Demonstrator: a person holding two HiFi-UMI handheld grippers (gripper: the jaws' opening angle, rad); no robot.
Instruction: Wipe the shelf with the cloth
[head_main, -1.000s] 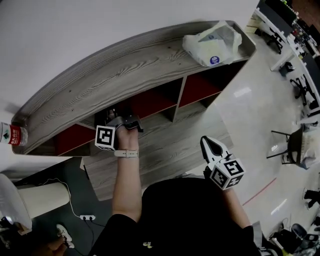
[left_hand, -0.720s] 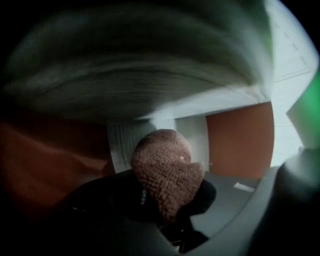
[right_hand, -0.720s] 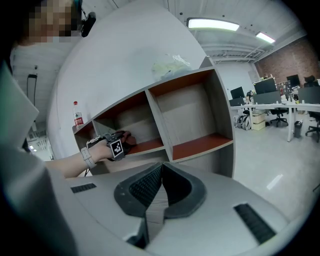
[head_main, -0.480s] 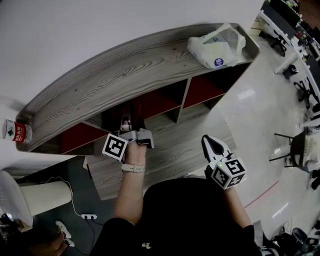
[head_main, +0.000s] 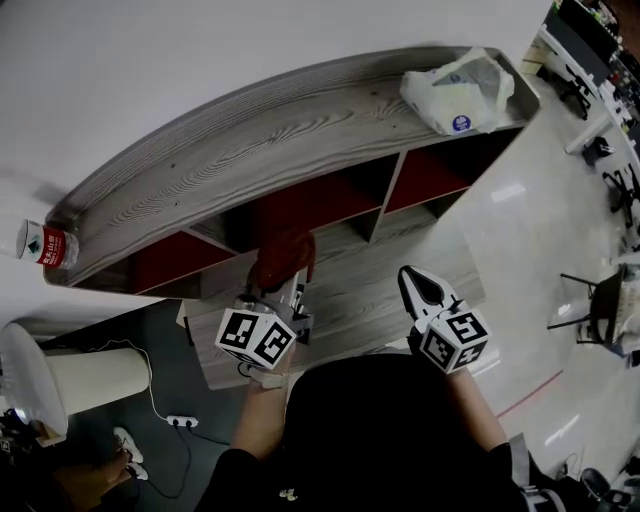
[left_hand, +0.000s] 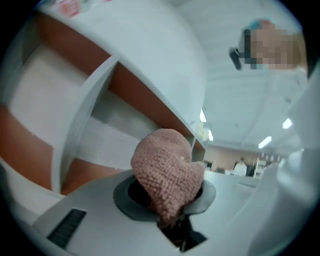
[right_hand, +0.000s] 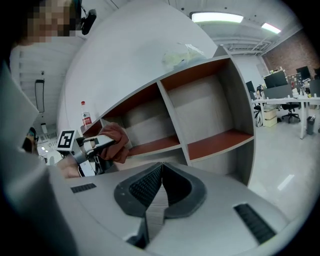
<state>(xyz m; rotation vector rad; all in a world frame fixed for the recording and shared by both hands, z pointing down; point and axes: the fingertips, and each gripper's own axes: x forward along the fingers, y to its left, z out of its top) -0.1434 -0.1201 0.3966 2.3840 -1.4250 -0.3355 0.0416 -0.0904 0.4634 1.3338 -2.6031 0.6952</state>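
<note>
A grey wood-grain shelf unit (head_main: 250, 140) with red-backed compartments stands against the white wall. My left gripper (head_main: 283, 272) is shut on a reddish-brown cloth (head_main: 285, 255), held in front of the middle compartments and clear of the unit. In the left gripper view the cloth (left_hand: 167, 172) bulges out between the jaws. The right gripper view shows the cloth (right_hand: 116, 141) and the left gripper (right_hand: 100, 144) at left, before the lower shelf (right_hand: 155, 145). My right gripper (head_main: 418, 285) is shut with nothing in it, hanging low at the right, apart from the shelf.
A white plastic bag (head_main: 462, 88) lies on the shelf top at the right end. A bottle with a red label (head_main: 42, 245) stands at the left end. A white cylinder (head_main: 85, 380) and a power strip with cable (head_main: 180, 422) are on the floor at left. Office desks and chairs (right_hand: 285, 100) stand off to the right.
My left gripper has pulled back out of the middle compartment toward me, bringing the cloth into view. The right gripper has hardly moved.
</note>
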